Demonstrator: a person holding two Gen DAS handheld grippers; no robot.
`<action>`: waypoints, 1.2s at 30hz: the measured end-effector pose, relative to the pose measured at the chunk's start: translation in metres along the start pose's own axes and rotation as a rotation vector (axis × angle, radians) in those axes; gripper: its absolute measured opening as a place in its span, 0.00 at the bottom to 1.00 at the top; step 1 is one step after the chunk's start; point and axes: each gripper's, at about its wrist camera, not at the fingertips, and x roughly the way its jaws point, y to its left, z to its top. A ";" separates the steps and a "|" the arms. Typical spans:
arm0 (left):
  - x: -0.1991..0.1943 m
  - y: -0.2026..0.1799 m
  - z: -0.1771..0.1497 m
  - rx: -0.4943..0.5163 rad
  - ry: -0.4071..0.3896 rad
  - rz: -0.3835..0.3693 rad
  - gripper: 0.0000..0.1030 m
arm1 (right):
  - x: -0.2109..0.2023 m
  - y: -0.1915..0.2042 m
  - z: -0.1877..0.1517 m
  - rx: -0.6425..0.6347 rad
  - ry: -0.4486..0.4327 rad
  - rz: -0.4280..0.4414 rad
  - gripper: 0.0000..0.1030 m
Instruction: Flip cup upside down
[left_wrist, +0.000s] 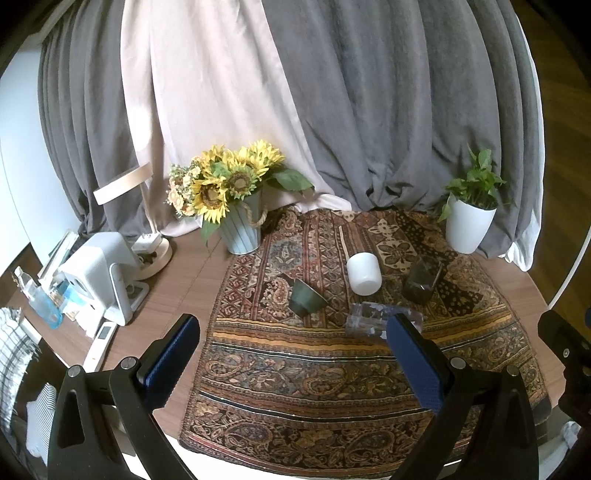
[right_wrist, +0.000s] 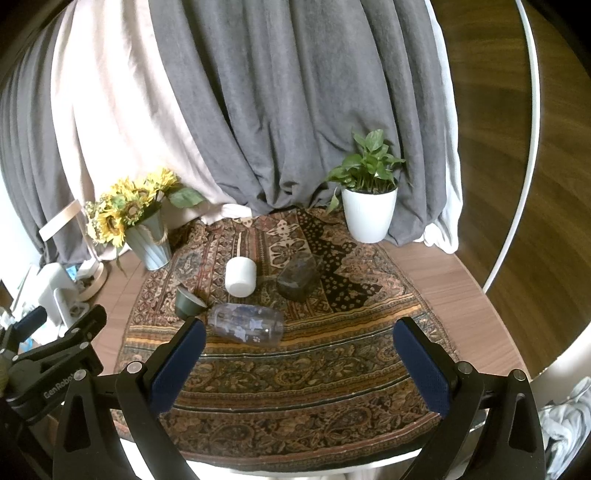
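Several cups lie on their sides on a patterned cloth (left_wrist: 332, 369). A dark green cup (left_wrist: 306, 297) lies left; it also shows in the right wrist view (right_wrist: 187, 302). A white cup (left_wrist: 364, 273) (right_wrist: 241, 276) lies in the middle. A dark glass cup (left_wrist: 421, 280) (right_wrist: 299, 277) lies to its right. A clear printed cup (left_wrist: 369, 319) (right_wrist: 245, 324) lies nearest. My left gripper (left_wrist: 291, 354) is open and empty, short of the cups. My right gripper (right_wrist: 299, 358) is open and empty, just behind the clear cup.
A sunflower vase (left_wrist: 240, 225) (right_wrist: 151, 240) stands at the back left. A white plant pot (left_wrist: 469, 225) (right_wrist: 369, 214) stands at the back right. A lamp (left_wrist: 147, 221), a white appliance (left_wrist: 103, 273) and clutter sit at the left. Curtains hang behind.
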 end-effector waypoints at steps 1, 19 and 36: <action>0.000 0.000 0.000 0.000 -0.001 0.001 1.00 | 0.000 -0.001 0.000 0.001 -0.001 0.000 0.99; 0.020 -0.009 0.003 -0.016 0.048 0.019 1.00 | 0.024 -0.003 0.005 -0.034 0.049 0.033 0.99; 0.096 -0.022 -0.024 -0.205 0.277 0.218 1.00 | 0.158 0.028 0.018 -0.342 0.327 0.250 0.99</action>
